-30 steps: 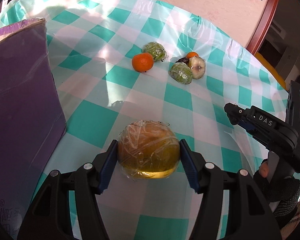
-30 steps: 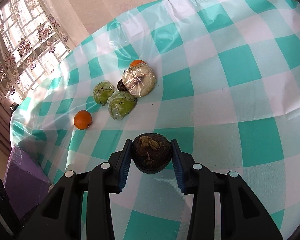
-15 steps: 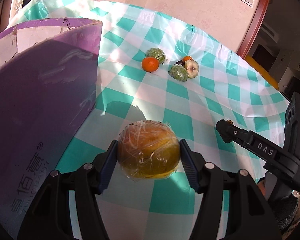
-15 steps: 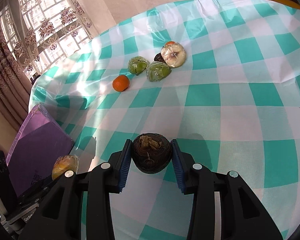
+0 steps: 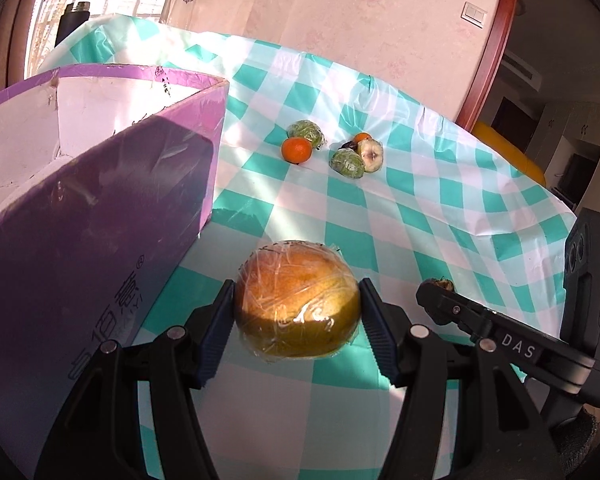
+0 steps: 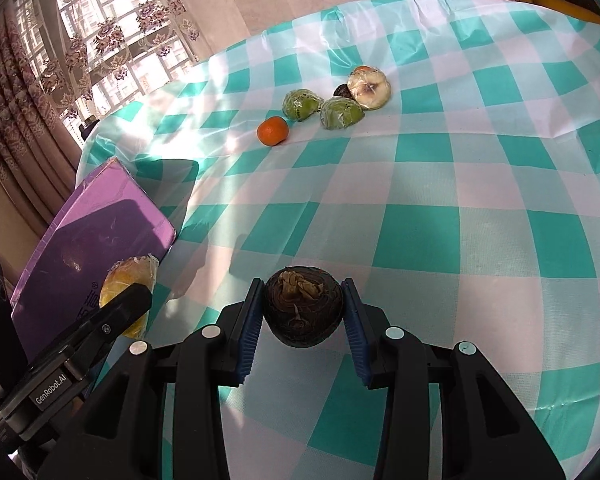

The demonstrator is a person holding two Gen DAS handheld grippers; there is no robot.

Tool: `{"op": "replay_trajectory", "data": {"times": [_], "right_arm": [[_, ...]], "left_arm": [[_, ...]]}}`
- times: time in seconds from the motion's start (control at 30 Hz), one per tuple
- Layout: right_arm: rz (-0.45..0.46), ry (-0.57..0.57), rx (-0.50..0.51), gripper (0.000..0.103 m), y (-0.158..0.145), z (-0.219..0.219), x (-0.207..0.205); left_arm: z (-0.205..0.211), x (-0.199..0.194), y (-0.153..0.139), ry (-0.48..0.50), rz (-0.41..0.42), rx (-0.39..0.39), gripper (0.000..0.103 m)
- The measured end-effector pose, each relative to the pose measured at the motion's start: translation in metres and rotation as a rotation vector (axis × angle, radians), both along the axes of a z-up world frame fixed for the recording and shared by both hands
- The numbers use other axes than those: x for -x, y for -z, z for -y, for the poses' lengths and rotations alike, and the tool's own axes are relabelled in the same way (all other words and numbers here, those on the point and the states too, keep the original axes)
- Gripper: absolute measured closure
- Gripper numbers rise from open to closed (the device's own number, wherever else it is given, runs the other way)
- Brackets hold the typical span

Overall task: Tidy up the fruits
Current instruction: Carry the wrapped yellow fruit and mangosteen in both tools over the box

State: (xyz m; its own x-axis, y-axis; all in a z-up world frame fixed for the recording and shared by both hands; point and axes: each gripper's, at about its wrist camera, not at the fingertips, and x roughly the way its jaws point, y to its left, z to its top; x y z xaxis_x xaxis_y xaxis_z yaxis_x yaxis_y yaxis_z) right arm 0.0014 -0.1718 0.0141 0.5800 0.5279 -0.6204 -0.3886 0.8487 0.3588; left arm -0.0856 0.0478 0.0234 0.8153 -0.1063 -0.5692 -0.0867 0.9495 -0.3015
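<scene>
My left gripper [image 5: 296, 316] is shut on a plastic-wrapped yellow-orange fruit [image 5: 296, 300], held above the checked tablecloth beside the purple box [image 5: 100, 216]. My right gripper [image 6: 303, 312] is shut on a dark brown round fruit [image 6: 303, 306]; that fruit [image 5: 440, 282] peeks out behind the right tool in the left wrist view. Far off on the cloth lie a tangerine [image 6: 273, 131], two wrapped green fruits [image 6: 301, 105] [image 6: 341, 113], a wrapped pale fruit [image 6: 369, 87] and a small dark fruit [image 6: 342, 89]. The left gripper [image 6: 128, 300] with its fruit shows at lower left in the right wrist view.
The purple box [image 6: 96, 240] is open at the top with a white inside [image 5: 100, 108] and stands at the table's left edge. A dark bottle [image 5: 73, 20] stands by the window. The teal-and-white tablecloth [image 6: 440, 200] covers a round table; a yellow seat [image 5: 516, 152] stands beyond it.
Both grippers have drawn back from the fruit group toward the purple box, each still holding its fruit. The box's open top has come into the left wrist view.
</scene>
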Motion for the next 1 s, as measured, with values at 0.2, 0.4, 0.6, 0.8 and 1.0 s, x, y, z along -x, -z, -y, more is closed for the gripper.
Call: {"op": "replay_trajectory", "data": {"times": [0.2, 0.4, 0.6, 0.8, 1.0], "right_arm": [[0.007, 0.012, -0.070, 0.063, -0.006, -0.006, 0.012], [0.044, -0.008, -0.189, 0.064, -0.022, -0.020, 0.027], [0.122, -0.070, -0.209, 0.064, -0.055, -0.042, 0.046], [0.179, -0.139, -0.210, 0.064, -0.086, -0.069, 0.062], [0.243, -0.230, -0.134, 0.064, -0.112, -0.117, 0.078]], "left_arm": [[-0.005, 0.023, -0.007, -0.035, 0.015, -0.058, 0.042], [0.007, 0.054, -0.040, -0.055, 0.142, -0.190, 0.042], [0.007, 0.080, -0.074, -0.073, 0.261, -0.240, 0.042], [-0.014, 0.101, -0.104, -0.130, 0.324, -0.249, 0.042], [-0.064, 0.111, -0.128, -0.236, 0.270, -0.242, 0.042]]}}
